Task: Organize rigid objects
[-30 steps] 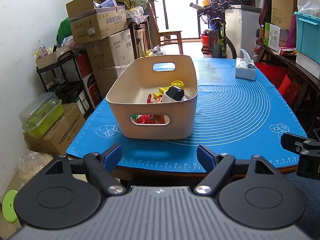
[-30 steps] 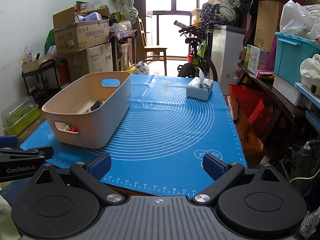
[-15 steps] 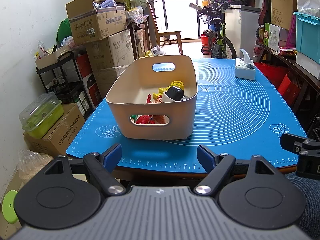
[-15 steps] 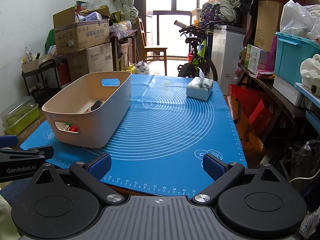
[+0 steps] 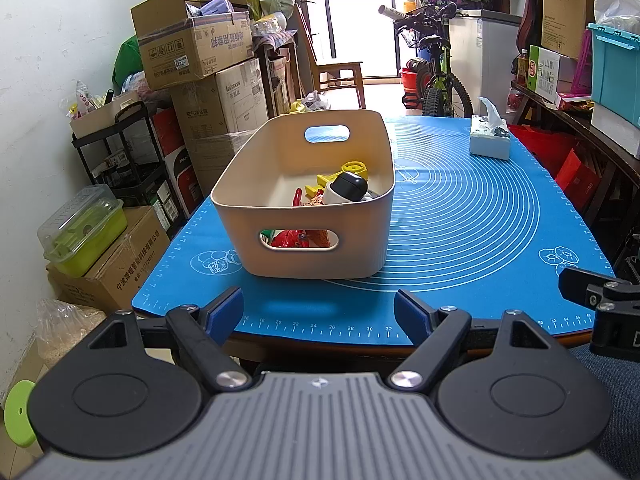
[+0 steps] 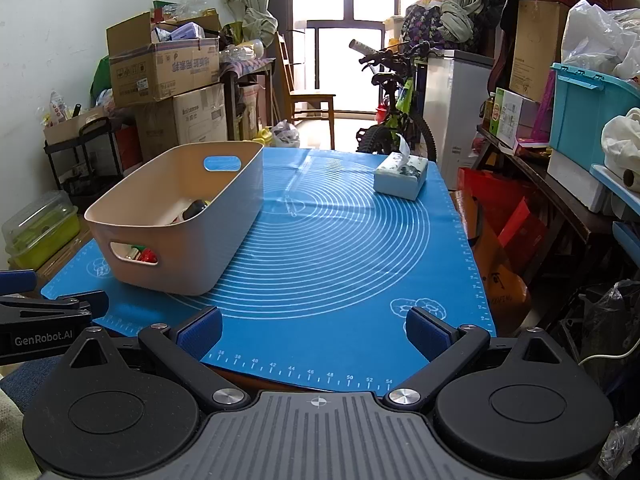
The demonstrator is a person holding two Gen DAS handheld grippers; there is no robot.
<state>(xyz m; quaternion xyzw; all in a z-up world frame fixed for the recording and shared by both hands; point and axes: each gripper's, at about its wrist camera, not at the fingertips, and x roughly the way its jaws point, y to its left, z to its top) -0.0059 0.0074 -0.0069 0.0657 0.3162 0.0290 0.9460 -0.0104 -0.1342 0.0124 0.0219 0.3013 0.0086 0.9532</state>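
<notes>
Both grippers' fingers (image 5: 226, 314) (image 6: 200, 330) spread, empty; beige bin (image 5: 280, 208) of seemingly toys (image 5: 292, 238) ahead

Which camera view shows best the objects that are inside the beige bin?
The left wrist view. It looks over the near rim of the beige bin, so the yellow piece, the black-and-white object and the red toy show. In the right wrist view the bin's wall hides most; only the dark top and something red through the handle hole appear.

Beige bin (image 6: 208, 236) on blue mat (image 6: 340, 248), tissue box (image 6: 401, 175) beyond
</notes>
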